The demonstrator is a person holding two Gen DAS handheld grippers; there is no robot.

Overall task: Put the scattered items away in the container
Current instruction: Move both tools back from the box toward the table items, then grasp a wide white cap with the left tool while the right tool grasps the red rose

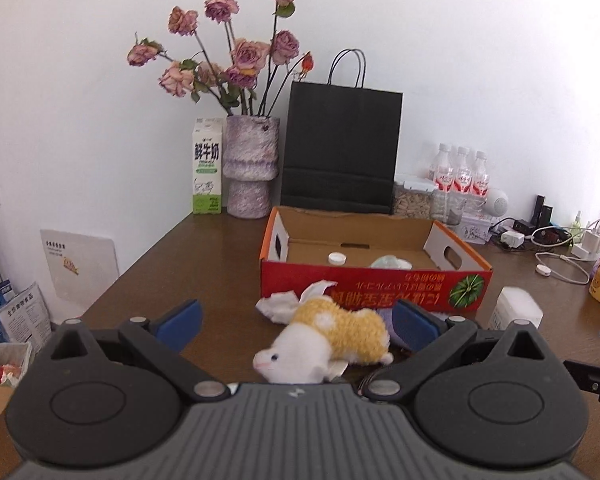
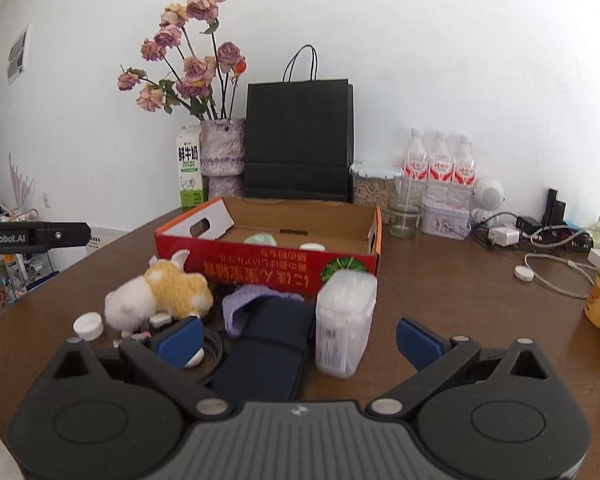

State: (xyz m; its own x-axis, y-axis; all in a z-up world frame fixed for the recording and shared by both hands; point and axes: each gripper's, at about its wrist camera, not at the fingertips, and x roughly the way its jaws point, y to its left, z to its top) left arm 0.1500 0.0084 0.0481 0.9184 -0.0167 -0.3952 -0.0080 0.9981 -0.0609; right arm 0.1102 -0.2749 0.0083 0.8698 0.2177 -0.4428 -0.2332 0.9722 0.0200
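Scattered items lie on the brown table (image 2: 460, 292) just in front of the red cardboard box (image 2: 268, 268), which stands open-topped near the middle of the table. Inside the box sit a white cap (image 1: 337, 258) and a pale green object (image 1: 391, 262) — both on its cardboard floor.

The left gripper (image 1: 298, 322) hangs low over the table with its blue-padded fingers spread wide, holding nothing; the plush toy (image 1: 332, 334), white and yellow, lies on its side between them without touching either pad. A crumpled white tissue (image 1: 284, 304) rests just behind the toy, against the box's front wall.

The right gripper (image 2: 298, 338) is likewise wide open and empty. Between its fingers stand a clear box of cotton swabs (image 2: 344, 320), upright, and a dark blue pouch (image 2: 272, 344) lying flat just beside it. A purple cloth (image 2: 252, 300) is draped over the pouch's far end. To the left, a white bottle cap (image 2: 88, 325) lies near the plush toy — apart from it, close to the table's edge. A black cable is partly hidden beside the pouch.

At the back, against the wall, stand a black paper bag (image 2: 298, 140), a vase of dried roses (image 2: 222, 152) and a milk carton (image 2: 189, 168).
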